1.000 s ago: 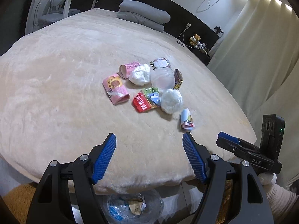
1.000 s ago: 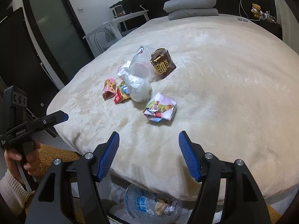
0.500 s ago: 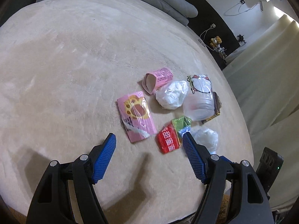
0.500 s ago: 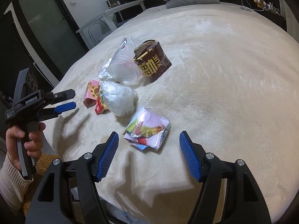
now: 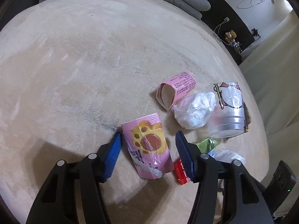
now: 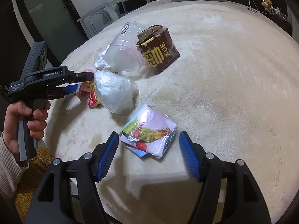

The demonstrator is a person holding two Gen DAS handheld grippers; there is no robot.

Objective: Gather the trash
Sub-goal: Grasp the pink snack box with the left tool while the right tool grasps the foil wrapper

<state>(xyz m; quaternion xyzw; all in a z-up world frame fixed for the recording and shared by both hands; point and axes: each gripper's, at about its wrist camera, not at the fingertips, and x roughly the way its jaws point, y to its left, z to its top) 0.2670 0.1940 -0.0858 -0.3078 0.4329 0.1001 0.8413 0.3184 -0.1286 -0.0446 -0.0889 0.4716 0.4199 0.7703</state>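
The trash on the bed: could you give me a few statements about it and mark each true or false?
1. The pink paw-print wrapper lies between the left gripper fingers. True.
2. The right gripper holds the brown carton aloft. False: it lies on the blanket; the open jaws flank the crumpled colourful wrapper.
3. The clear plastic cup stands upright. False: it lies on its side.
4. The pink paper tube lies beside a white plastic wad. True.
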